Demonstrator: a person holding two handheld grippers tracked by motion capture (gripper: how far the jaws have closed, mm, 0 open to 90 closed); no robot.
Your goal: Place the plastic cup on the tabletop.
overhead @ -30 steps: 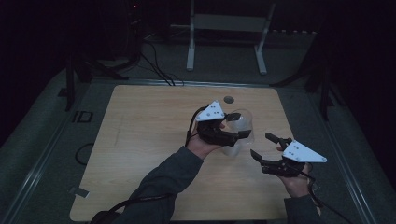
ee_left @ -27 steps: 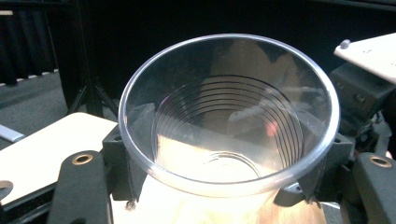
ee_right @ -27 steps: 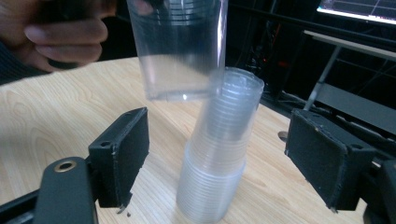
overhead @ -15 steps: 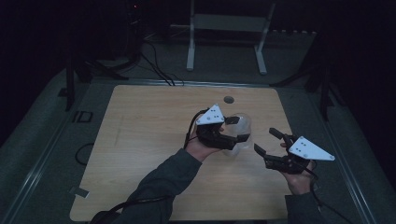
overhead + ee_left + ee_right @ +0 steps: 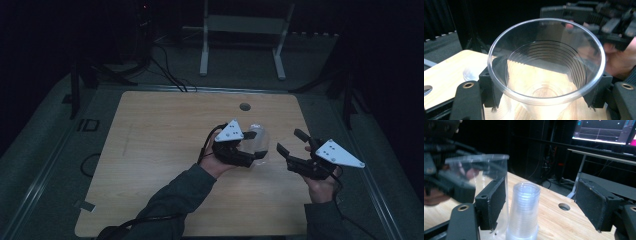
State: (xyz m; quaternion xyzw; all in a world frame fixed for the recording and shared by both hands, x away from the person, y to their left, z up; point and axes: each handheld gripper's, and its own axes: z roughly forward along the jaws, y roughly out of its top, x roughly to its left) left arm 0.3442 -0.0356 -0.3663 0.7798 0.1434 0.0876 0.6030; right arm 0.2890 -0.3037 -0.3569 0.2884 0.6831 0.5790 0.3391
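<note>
Dark surroundings enclosed a pale wooden table [image 5: 150, 165], with cables and a metal stand [image 5: 243, 25] on the floor beyond its far edge. A round hole [image 5: 245, 106] lay near the far edge, right of centre. The left gripper [image 5: 248, 146], over the right half of the table, was clamped on a clear plastic cup [image 5: 260, 145]; in the left gripper view the two pads pressed the cup [image 5: 546, 75] from either side just below its rim, its mouth facing the camera. The right gripper [image 5: 290, 142] was near the table's right edge, just beside the cup but apart from it. Its jaws were apart and had just been closing; in the right gripper view a stack of upturned clear cups [image 5: 524, 212] showed between the pads without touching either. From the high view the stack could not be made out. The left half of the table and the strip along its near edge lay bare, giving wide room for movement; the right gripper had little table left toward the right edge.
</note>
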